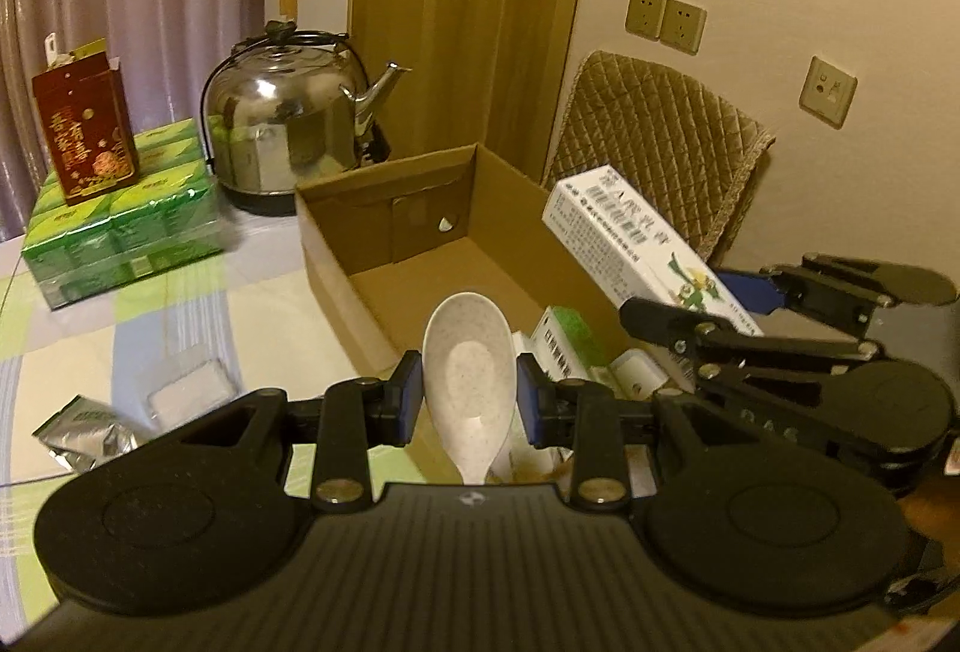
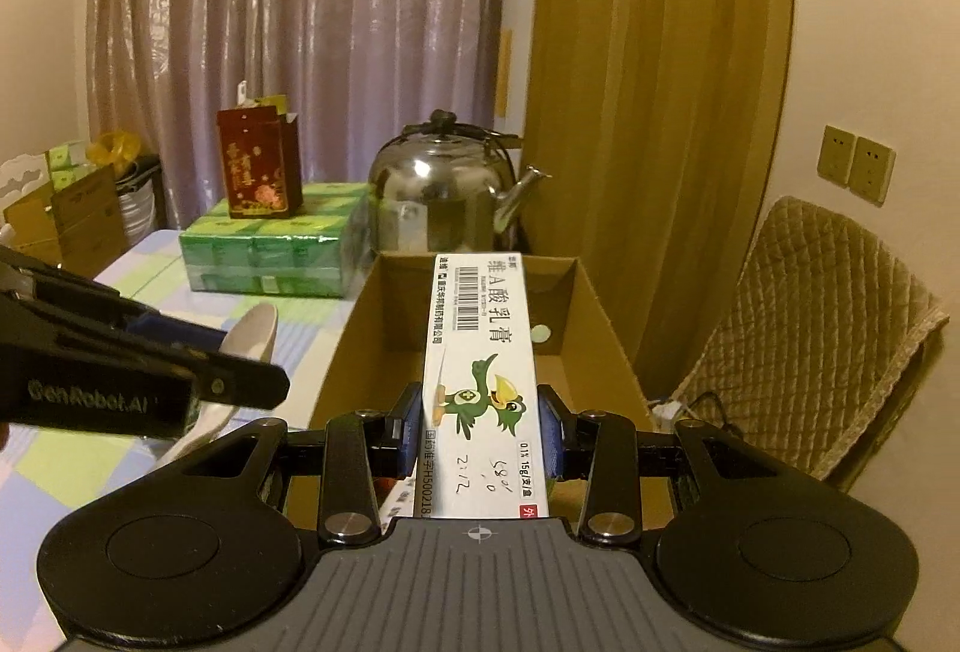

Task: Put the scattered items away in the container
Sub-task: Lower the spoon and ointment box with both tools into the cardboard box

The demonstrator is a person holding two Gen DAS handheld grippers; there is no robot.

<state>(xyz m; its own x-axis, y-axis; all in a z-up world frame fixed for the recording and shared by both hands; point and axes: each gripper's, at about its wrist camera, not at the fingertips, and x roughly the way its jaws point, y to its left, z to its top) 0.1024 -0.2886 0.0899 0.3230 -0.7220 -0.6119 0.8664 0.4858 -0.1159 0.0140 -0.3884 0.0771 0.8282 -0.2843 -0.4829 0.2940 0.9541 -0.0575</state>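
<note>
While both grippers hang over the near end of the cardboard box (image 1: 420,208), each one has something pinched in it. The left gripper (image 1: 468,400) has its two blue pads pressed on the sides of a white spoon (image 1: 471,358) — the bowl of the spoon points up and away, toward the open box. The right gripper (image 2: 485,427) is closed on a long white medicine carton (image 2: 480,370) with a green bird on it, and the carton sticks out over the inside of the box. The box sits on a checked tablecloth (image 1: 174,316) and is mostly bare inside, with a few small packs (image 1: 570,346) at its near end. On the cloth, left of the box, lie a silver packet (image 1: 84,430) and a small white square thing (image 1: 192,391). Farther back stand a shiny kettle (image 1: 288,129) and a stack of green packs (image 1: 126,226) with a red box (image 1: 84,135) on top. A padded chair (image 2: 822,328) stands to the right of the box.
</note>
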